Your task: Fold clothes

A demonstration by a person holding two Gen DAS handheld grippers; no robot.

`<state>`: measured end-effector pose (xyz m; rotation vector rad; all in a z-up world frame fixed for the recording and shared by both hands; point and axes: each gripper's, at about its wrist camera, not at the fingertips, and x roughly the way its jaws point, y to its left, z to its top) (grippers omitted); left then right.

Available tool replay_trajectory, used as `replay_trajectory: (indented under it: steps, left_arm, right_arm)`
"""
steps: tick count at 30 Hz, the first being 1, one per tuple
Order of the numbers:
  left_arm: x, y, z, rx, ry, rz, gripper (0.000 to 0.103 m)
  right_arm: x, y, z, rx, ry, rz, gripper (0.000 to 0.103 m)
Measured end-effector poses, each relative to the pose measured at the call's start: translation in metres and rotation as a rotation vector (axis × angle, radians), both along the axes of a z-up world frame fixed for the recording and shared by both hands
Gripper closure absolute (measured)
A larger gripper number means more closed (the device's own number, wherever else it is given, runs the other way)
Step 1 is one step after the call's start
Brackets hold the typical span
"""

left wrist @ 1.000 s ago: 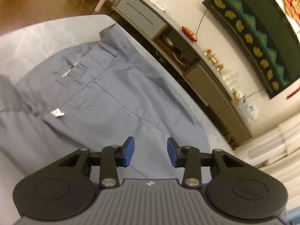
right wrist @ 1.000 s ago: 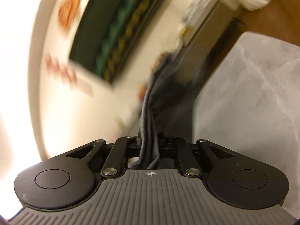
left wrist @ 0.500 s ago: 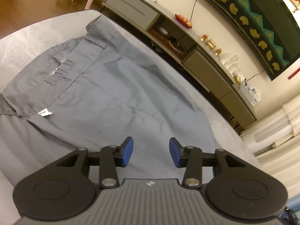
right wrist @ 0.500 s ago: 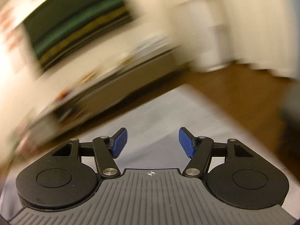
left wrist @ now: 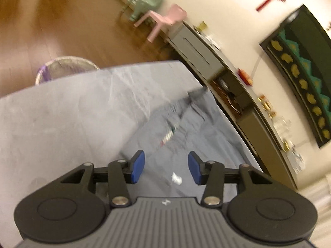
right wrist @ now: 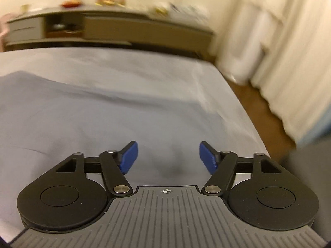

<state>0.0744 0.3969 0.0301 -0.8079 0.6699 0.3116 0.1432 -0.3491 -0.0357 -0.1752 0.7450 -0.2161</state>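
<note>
The left gripper [left wrist: 166, 170] hangs over the trousers [left wrist: 192, 136] with its blue fingers [left wrist: 138, 167] partly spread and opening further — only air between them, the cloth lying below and not pinched. A small white tag [left wrist: 176, 178] on the trousers shows in the gap between the pads. The right gripper [right wrist: 168, 158] has its fingers [right wrist: 129, 157] spread wide and opening, nothing between them, and they point down at a smooth stretch of the grey cloth [right wrist: 103, 113]. The trousers lie flat on the tabletop [left wrist: 62, 111], which is covered with a pale grey sheet; in the left view they run from under the gripper toward the far right edge, the waistband end [left wrist: 196, 94] farthest from the camera and blurred. Whether the pads of either gripper brush the fabric cannot be told. Past the tabletop's far left corner a round basket [left wrist: 62, 67] stands on the wooden floor [left wrist: 51, 20] — what is in it cannot be made out. Two small chairs, one pink [left wrist: 165, 21] and one green [left wrist: 145, 3], stand near a long low cabinet [left wrist: 238, 88] along the wall. In the right view pale curtains [right wrist: 289, 51] hang beyond the tabletop's right edge.
</note>
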Motion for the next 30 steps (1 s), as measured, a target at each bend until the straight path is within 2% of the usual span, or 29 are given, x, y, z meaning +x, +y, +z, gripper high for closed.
replay_trajectory:
  steps: [1, 4, 7, 8, 11, 12, 16, 17, 20, 21, 25, 28, 29, 30]
  left_arm:
    - [-0.003, -0.004, 0.002, -0.003, -0.001, -0.028, 0.054]
    - [-0.015, -0.013, 0.013, 0.029, -0.025, -0.075, 0.053]
    - [-0.035, -0.006, 0.026, 0.110, -0.039, 0.004, 0.051]
    - [-0.040, -0.001, 0.028, 0.110, -0.041, 0.019, 0.050]
    - [-0.047, 0.010, 0.023, 0.055, -0.034, 0.038, 0.050]
    - [-0.047, 0.012, 0.019, 0.040, -0.030, 0.047, 0.050]
    - [-0.044, 0.018, 0.002, -0.037, -0.046, 0.049, 0.049]
    - [-0.041, 0.019, -0.002, -0.047, -0.056, 0.051, 0.049]
    - [-0.035, 0.021, -0.007, -0.092, -0.093, 0.040, 0.049]
    - [-0.034, 0.020, -0.006, -0.083, -0.105, 0.031, 0.049]
    - [-0.038, 0.025, -0.008, -0.065, -0.124, 0.011, 0.049]
    - [-0.046, 0.036, -0.012, -0.100, -0.139, 0.014, 0.049]
    - [-0.050, 0.040, -0.013, -0.113, -0.149, 0.019, 0.049]
    - [-0.054, 0.044, -0.014, -0.123, -0.159, 0.024, 0.049]
  right_arm:
    - [0.002, 0.016, 0.005, -0.005, -0.008, 0.039, 0.019]
    - [0.001, 0.072, 0.024, -0.017, -0.042, 0.147, 0.018]
    - [-0.002, 0.120, 0.036, -0.010, -0.092, 0.239, 0.014]
    - [-0.006, 0.135, 0.036, -0.008, -0.108, 0.272, 0.013]
    - [-0.027, 0.178, 0.030, -0.042, -0.138, 0.395, 0.013]
    - [-0.037, 0.190, 0.034, -0.023, -0.166, 0.423, 0.013]
    - [-0.076, 0.239, 0.053, 0.079, -0.290, 0.523, 0.013]
    - [-0.085, 0.251, 0.061, 0.164, -0.312, 0.544, 0.013]
    - [-0.100, 0.340, 0.083, 0.295, -0.271, 0.770, 0.011]
    - [-0.104, 0.371, 0.089, 0.336, -0.255, 0.848, 0.011]
    - [-0.104, 0.513, 0.098, 0.214, -0.222, 1.160, 0.004]
    - [-0.085, 0.600, 0.070, 0.090, -0.041, 1.295, 0.007]
    - [-0.078, 0.629, 0.060, 0.048, 0.023, 1.337, 0.025]
    - [-0.060, 0.644, 0.052, 0.040, 0.129, 1.333, 0.049]
